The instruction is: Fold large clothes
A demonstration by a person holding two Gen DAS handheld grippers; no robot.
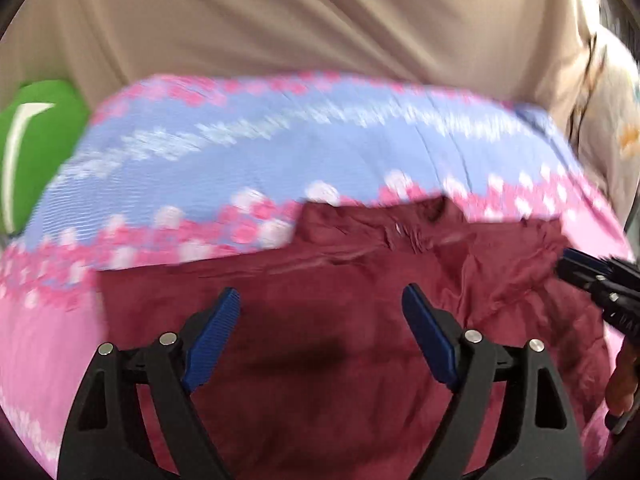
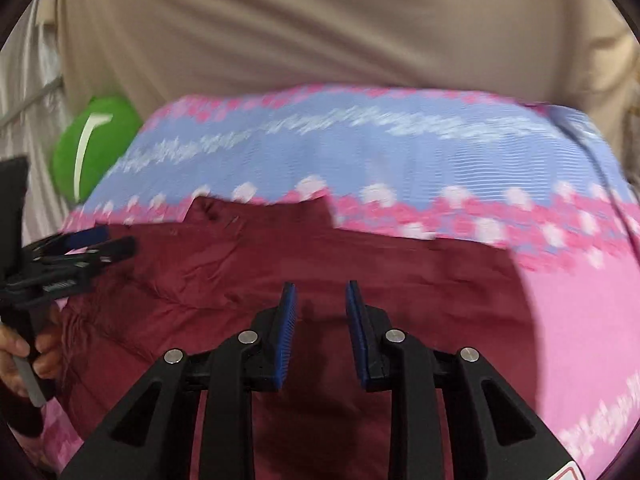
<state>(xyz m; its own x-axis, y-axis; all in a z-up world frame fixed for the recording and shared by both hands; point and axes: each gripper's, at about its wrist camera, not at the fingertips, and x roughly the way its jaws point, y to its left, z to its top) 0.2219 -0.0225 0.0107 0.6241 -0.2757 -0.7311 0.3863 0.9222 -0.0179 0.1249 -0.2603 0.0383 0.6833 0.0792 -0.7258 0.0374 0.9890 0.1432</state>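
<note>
Looking down both wrist views, I see the maroon garment (image 1: 340, 312) spread across the lower middle of each frame on the pink and blue bedcover (image 1: 248, 148). My left gripper (image 1: 320, 304) has its fingers spread wide, nothing between them. My right gripper (image 2: 321, 300) shows a narrow gap, pads clear of cloth. A green cushion (image 2: 96, 144) sits at the left.

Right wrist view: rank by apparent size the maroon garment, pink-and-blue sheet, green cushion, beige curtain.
1. beige curtain and pink-and-blue sheet: alike in area, both cut off by the frame, so not ranked.
2. maroon garment: nearest the camera, which inflates it, and partly hidden by the gripper.
3. green cushion: clearly smallest, partly hidden.
</note>
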